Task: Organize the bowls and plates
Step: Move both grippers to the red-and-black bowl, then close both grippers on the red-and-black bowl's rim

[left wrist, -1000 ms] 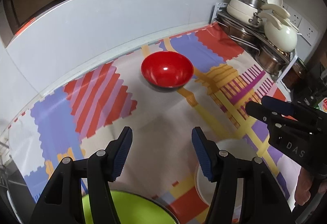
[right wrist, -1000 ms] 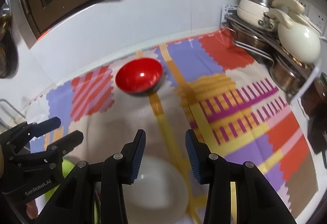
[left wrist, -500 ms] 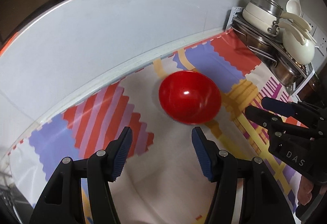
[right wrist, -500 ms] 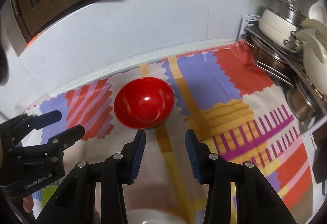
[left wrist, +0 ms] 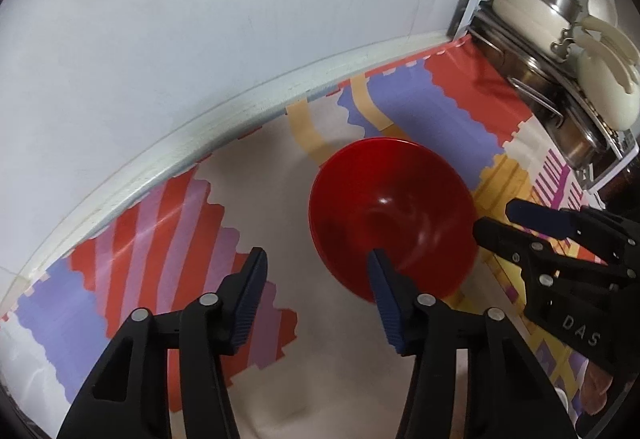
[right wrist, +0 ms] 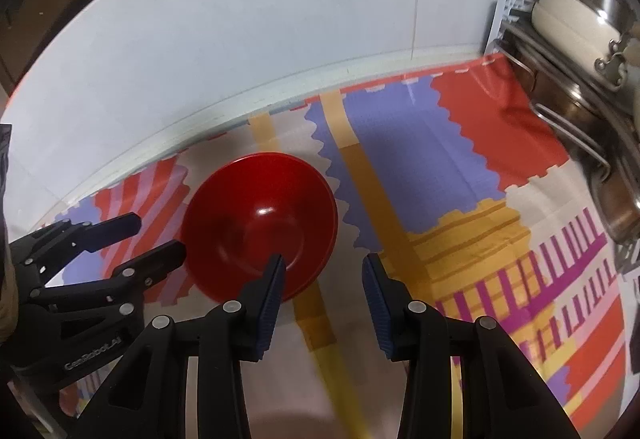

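Cookware (left wrist: pixel 560 51) at the right edge is cropped and hard for me to read in both views. My left wrist view shows the right gripper (left wrist: pixel 490 219) just right of the red bowl (left wrist: pixel 390 215); my right wrist view shows the left gripper (right wrist: pixel 158 237) at the bowl's left. The bowl sits empty on the patterned mat (right wrist: pixel 440 159), ahead of both pairs of fingers. Left gripper (left wrist: pixel 316 259) is closing on nothing; right gripper (right wrist: pixel 322 265) is parted, gripping nothing.
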The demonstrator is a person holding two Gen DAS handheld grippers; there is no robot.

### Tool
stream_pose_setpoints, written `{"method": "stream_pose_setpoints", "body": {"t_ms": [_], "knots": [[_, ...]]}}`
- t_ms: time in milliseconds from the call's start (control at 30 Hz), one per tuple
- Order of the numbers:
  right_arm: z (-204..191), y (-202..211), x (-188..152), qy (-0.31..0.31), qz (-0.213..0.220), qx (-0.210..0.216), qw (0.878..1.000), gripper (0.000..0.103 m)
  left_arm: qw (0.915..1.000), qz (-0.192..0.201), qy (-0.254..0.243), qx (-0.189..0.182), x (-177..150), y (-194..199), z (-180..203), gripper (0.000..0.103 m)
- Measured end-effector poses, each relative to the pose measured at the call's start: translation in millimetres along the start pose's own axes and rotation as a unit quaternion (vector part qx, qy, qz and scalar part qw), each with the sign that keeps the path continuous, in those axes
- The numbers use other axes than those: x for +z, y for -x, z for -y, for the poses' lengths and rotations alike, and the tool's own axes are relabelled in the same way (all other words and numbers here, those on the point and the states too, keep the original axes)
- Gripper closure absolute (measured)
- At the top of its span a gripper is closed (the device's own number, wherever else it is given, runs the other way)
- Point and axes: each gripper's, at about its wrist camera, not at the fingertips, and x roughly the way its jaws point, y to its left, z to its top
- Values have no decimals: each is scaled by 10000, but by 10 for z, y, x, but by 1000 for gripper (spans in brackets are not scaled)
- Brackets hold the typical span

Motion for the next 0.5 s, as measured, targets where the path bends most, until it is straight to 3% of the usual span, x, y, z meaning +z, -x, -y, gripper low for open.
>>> {"method": "stream_pose_setpoints", "body": {"t_ms": [200, 500], "knots": [[40, -234, 53, -146, -180, 40, 9997, 68, 9997, -124, 81, -169, 88, -222, -9, 56], [21, -406, 93, -134, -324, 40, 9994, 85, 9991, -319, 148, -216, 170, -429, -8, 88]]}}
